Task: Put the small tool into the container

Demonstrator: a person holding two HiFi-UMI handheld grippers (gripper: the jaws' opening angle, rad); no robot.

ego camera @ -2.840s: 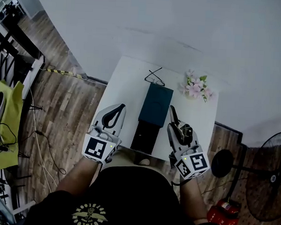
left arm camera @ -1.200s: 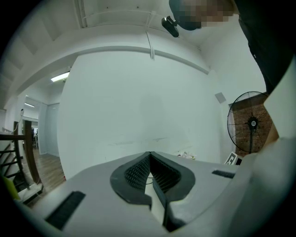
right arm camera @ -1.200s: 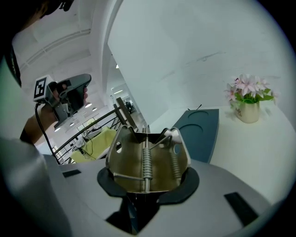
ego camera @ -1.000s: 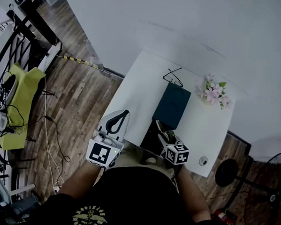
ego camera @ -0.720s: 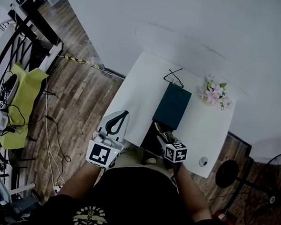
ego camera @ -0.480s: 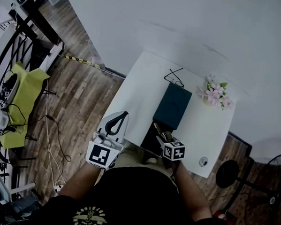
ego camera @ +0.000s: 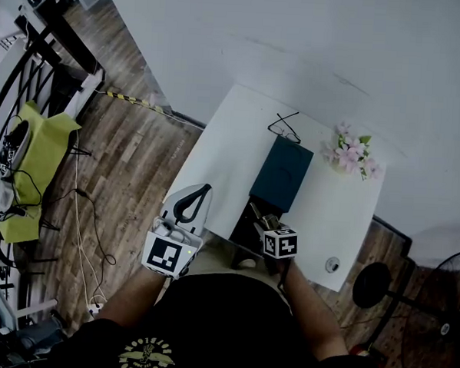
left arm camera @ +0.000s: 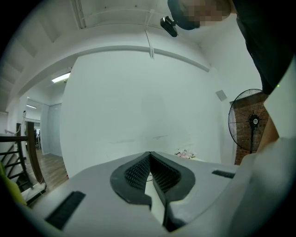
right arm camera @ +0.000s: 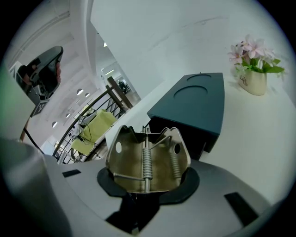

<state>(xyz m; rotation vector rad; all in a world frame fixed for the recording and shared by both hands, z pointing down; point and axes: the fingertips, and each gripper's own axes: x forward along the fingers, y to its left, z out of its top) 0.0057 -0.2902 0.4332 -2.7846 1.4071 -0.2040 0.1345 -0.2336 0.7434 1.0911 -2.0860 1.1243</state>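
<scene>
A metal spring clip [right arm camera: 148,159] sits between the pads of my right gripper [right arm camera: 148,184], which is shut on it. In the head view the right gripper [ego camera: 257,215] holds the clip [ego camera: 270,221] over the black pulled-out drawer [ego camera: 245,225] of a dark teal box [ego camera: 282,173]. The same box [right arm camera: 199,102] lies just ahead of the clip in the right gripper view, its dark opening [right arm camera: 178,132] facing me. My left gripper [ego camera: 192,203] hovers at the table's front left edge, shut and empty; its ribbed pads [left arm camera: 138,170] meet.
On the white table [ego camera: 220,152] lie black glasses [ego camera: 283,128] at the back and a small pot of pink flowers [ego camera: 351,156] at the back right. A small round object [ego camera: 333,263] sits near the front right corner. A standing fan [ego camera: 382,283] is right of the table.
The right gripper has shifted a little left and forward with the clip, now over the open drawer. The left gripper has hardly moved.
</scene>
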